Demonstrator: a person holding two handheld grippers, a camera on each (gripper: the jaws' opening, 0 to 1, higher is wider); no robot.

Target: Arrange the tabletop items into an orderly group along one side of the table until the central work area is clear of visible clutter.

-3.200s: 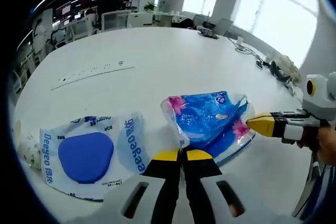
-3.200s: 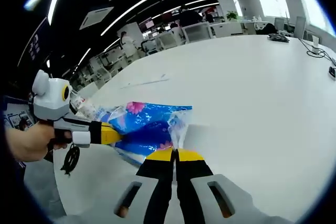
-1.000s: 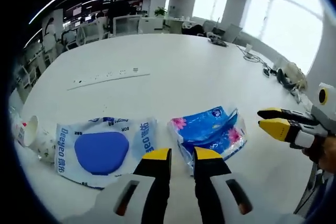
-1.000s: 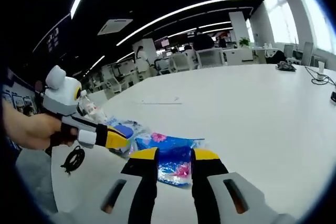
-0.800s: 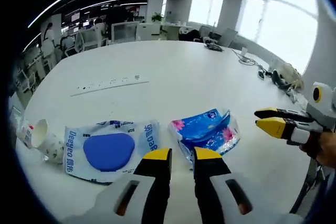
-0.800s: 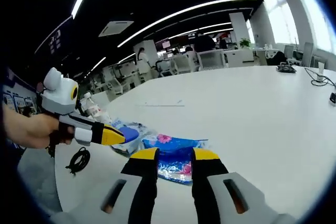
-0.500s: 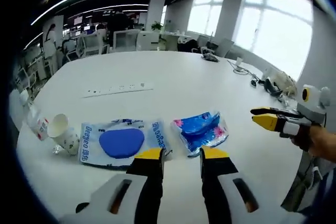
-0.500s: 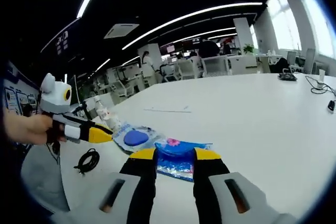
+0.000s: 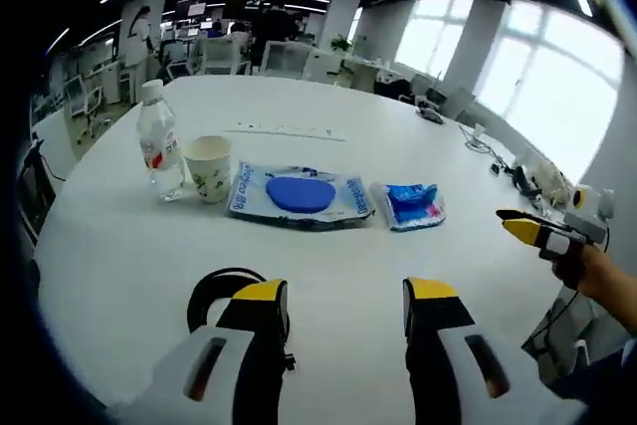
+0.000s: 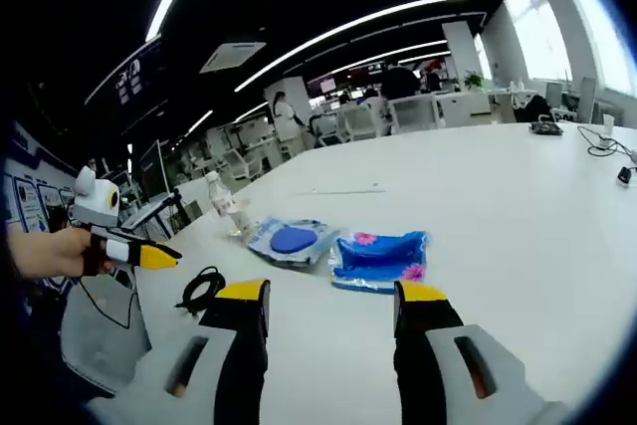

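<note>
Four items lie in a row on the white table (image 9: 119,256): a water bottle (image 9: 157,141), a paper cup (image 9: 207,168), a white and blue wipes pack (image 9: 299,194) and a blue tissue pack (image 9: 411,204). A coiled black cable (image 9: 214,291) lies just before my left jaw. My left gripper (image 9: 346,298) stands open and empty, well back from the row. My right gripper (image 10: 333,298) is also open and empty, short of the tissue pack (image 10: 381,256) and the wipes pack (image 10: 289,240). A hand holds the left gripper (image 10: 134,251) beside the cable (image 10: 202,289).
A white power strip (image 9: 289,130) lies beyond the row. Loose cables and small devices (image 9: 518,171) sit near the table's far right edge. The right gripper (image 9: 542,233), in a hand, comes in from the right. Office chairs and desks stand behind.
Both grippers let go of the tissue pack, opened wide and drew back from it. The tissue pack now rests beside the wipes pack; both views have pulled away.
</note>
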